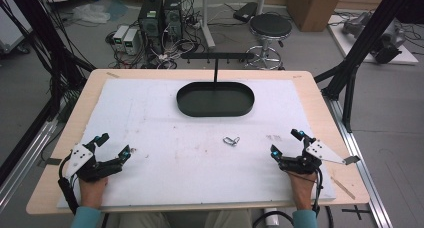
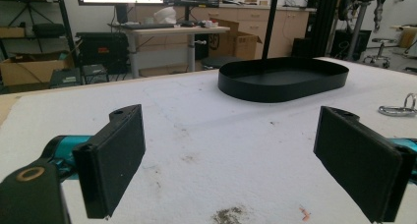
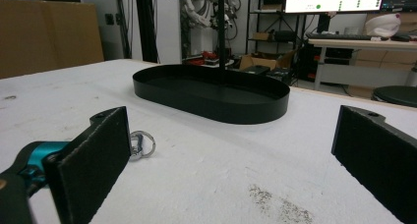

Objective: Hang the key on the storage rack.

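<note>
Resting gear: both grippers are seen parked low on the white mat (image 1: 150, 118), near its front edge, nothing being carried
Left gripper (image 1: 113, 146): held at about 8 o'clock on the table (image 1: 305, 85); jaws are spread wide apart; bare mat is seen between the pads (image 2: 115, 157) in the left gripper view; nothing is touched
Right gripper (image 1: 286, 142): held at about 4 o'clock; jaws are likewise stood wide apart; nothing is gripped; its left pad (image 3: 93, 160) is seen just in front of the clip in the right gripper view, whether touching cannot be told
Metal clip (image 1: 231, 140): a small silver clip with a ring; laid flat on the mat near the centre, slightly toward 5 o'clock; placed between the two grippers, nearer the right one; well apart from the left
Black oval tray (image 1: 182, 95): set at 12 o'clock on the mat; its upright black post (image 1: 215, 70) is topped by a crossbar; the clip is lying outside it, toward 6 o'clock
</note>
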